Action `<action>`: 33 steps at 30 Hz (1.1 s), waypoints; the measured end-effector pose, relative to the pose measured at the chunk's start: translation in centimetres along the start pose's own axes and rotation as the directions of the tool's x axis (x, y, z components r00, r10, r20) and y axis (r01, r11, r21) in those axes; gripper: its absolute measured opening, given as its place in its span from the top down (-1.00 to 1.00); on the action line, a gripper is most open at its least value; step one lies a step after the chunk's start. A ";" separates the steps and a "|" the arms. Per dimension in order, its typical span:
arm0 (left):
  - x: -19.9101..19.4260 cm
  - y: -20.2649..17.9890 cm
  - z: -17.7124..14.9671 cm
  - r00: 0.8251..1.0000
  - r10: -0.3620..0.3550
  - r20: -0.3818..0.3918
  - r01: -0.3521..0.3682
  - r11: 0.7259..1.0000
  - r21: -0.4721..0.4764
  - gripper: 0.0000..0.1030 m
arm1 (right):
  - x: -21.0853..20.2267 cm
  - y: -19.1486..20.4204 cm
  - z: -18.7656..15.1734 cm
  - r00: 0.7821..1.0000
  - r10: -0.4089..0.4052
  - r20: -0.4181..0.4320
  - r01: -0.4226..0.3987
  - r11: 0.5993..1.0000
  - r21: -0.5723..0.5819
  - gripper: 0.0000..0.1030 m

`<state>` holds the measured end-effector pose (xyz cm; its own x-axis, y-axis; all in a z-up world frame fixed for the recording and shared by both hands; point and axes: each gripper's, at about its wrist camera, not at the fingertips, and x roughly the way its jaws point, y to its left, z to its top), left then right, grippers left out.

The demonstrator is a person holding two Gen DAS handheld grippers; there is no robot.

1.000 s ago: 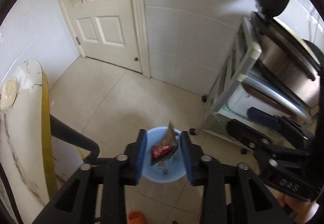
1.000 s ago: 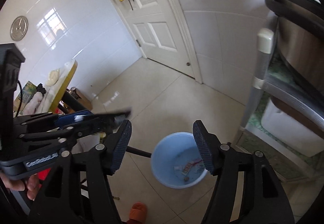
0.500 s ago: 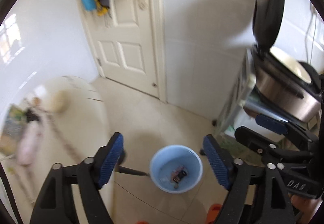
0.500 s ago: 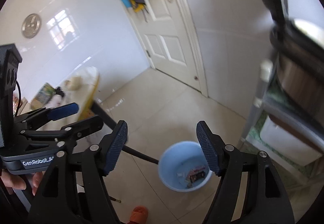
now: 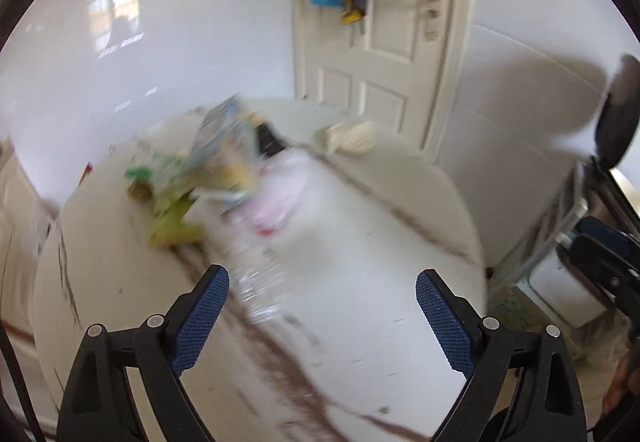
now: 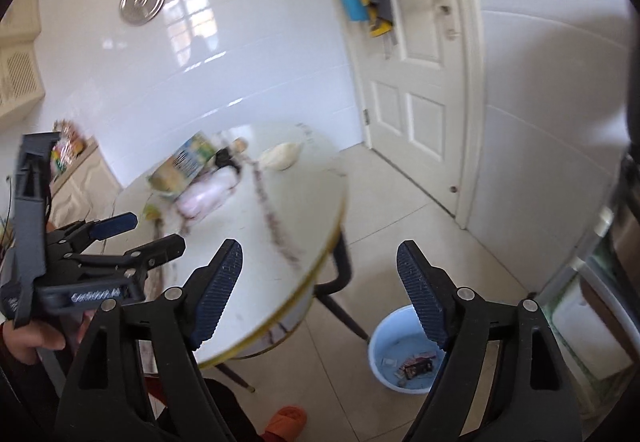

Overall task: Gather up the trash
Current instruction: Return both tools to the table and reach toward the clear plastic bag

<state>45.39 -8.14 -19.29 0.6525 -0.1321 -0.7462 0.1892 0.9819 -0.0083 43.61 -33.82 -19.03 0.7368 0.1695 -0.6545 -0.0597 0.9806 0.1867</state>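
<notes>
Two empty claws, left claw (image 5: 322, 298) and right claw (image 6: 319, 274), just spreading wide over round white marble desk (image 5: 360, 282). Blurry wrappers (image 5: 216, 162) piled there; writing unreadable. Round blue plastic bucket (image 6: 380, 346) below.

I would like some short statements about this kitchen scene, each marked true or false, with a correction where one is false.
1. The blue bucket stands on the floor beside the round table. True.
2. The bucket is empty. False: a few wrappers lie at its bottom.
3. The left gripper holds a wrapper. False: its fingers stand wide apart with nothing between them, having just opened.
4. Trash remains on the table, including a colourful package and a pink bag. True.
5. The right gripper is shut. False: it is open and empty.
</notes>
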 end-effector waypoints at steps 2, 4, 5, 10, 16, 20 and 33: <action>0.7 1.5 0.1 1.000 -0.005 -0.022 0.005 0.999 -0.033 -0.79 | 0.7 1.1 0.2 1.000 0.007 -0.013 -0.007 1.000 -0.018 -0.52; 1.5 2.9 0.5 0.999 0.005 -0.033 -0.007 0.999 -0.054 -0.79 | 1.6 2.4 0.4 0.999 0.013 -0.033 -0.014 0.999 -0.040 -0.57; 1.9 3.3 0.6 0.999 0.002 -0.036 -0.004 0.998 -0.060 -0.78 | 2.2 2.9 0.6 0.999 0.016 -0.042 -0.018 0.999 -0.046 -0.57; 3.7 5.3 1.2 0.998 -0.020 -0.063 0.015 0.998 -0.068 -0.60 | 4.7 3.9 0.9 0.996 0.017 -0.084 -0.023 0.997 -0.070 -0.58; 5.5 7.2 2.0 0.989 -0.110 -0.095 0.103 0.992 -0.072 0.05 | 7.5 4.3 1.5 0.992 0.010 -0.124 -0.022 0.995 -0.096 -0.58; 6.0 8.7 1.8 0.988 -0.130 -0.086 0.124 0.990 -0.070 0.62 | 9.3 4.7 2.7 0.991 0.007 -0.134 -0.023 0.993 -0.118 -0.59; 1.9 15.7 -0.3 0.987 -0.158 -0.021 0.155 0.981 -0.119 0.74 | 19.8 5.9 7.4 0.975 -0.034 -0.218 -0.001 0.987 -0.160 -0.61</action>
<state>49.35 7.06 -21.01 0.5989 -0.2830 -0.7492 0.1994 0.9587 -0.2027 62.85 -25.41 -25.51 0.5742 0.1530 -0.8043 -0.1674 0.9836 0.0676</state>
